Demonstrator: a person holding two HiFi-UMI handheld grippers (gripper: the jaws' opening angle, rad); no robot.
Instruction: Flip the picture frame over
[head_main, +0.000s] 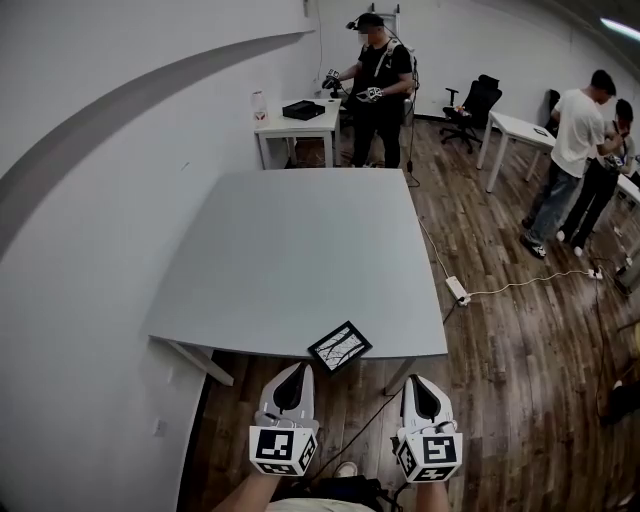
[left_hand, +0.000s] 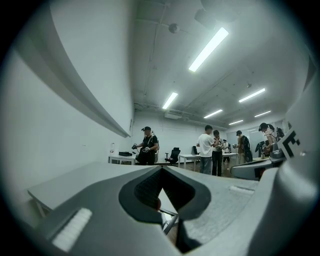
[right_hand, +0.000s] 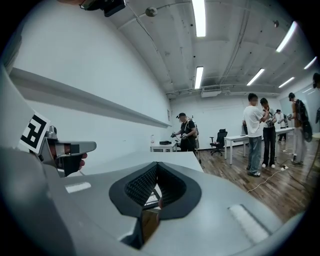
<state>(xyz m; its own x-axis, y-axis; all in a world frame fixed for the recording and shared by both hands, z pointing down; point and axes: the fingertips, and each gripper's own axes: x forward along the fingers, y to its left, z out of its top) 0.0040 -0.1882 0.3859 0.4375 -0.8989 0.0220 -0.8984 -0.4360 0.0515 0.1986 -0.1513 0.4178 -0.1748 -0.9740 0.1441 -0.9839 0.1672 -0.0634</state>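
Left gripper and right gripper show ribbed fingers closed tip-to-tip, empty, before a black-rimmed rectangular picture frame.

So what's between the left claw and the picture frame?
Nothing in the way. The head view shows only a strip of wooden floor and the front edge of the table between the left claw and the picture frame.

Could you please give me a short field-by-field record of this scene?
picture frame: flat at the table's near edge, image side up, untouched
table: grey, holds the frame
left gripper: jaws together, empty, short of the frame
right gripper: jaws together, empty, below the table edge
task state: frame not yet flipped
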